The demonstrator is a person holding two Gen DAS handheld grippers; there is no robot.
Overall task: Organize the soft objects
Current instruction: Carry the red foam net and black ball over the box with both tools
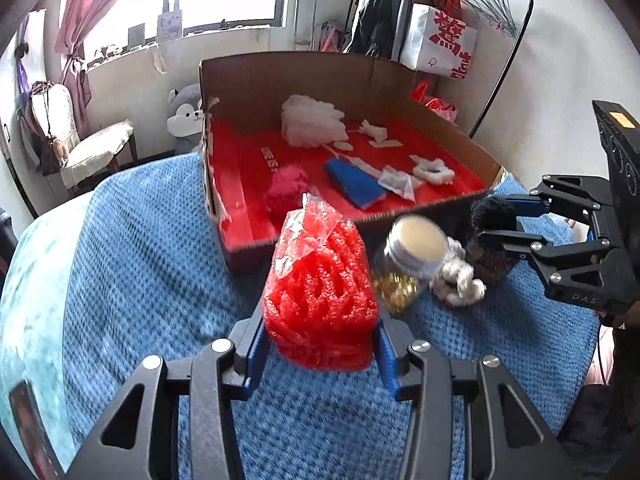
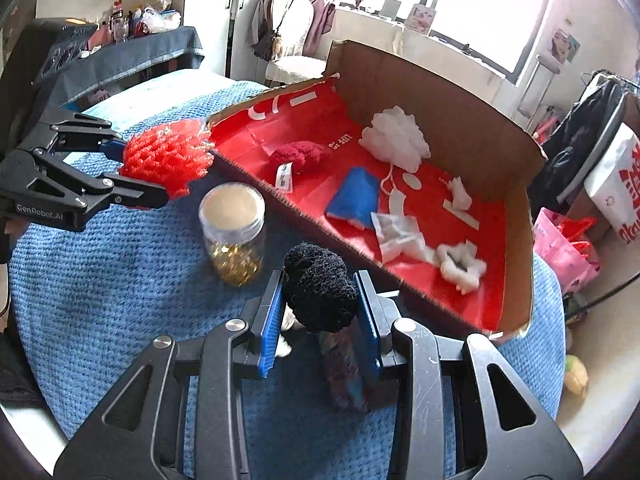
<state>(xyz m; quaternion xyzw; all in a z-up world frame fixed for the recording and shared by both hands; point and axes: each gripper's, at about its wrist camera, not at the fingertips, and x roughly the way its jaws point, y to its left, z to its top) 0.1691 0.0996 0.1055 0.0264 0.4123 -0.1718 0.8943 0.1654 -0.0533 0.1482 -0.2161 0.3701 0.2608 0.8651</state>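
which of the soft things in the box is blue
The flat blue cloth in the middle of the box; the puff and scraps are white, the fuzzy ball dark red.

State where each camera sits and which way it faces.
Left wrist: on the left gripper, looking down its fingers past the red foam netting to the cardboard box; the right gripper shows at right.
Right wrist: on the right gripper, holding a black mesh ball; the left gripper shows at left.
Shared: box, jar, blue blanket.

Hidden and blurred bits
Jar [image 1: 416, 254] motion-smeared – gold contents unreadable; dark patterned item [image 2: 346, 368] under right gripper [image 2: 320, 312] mostly covered.
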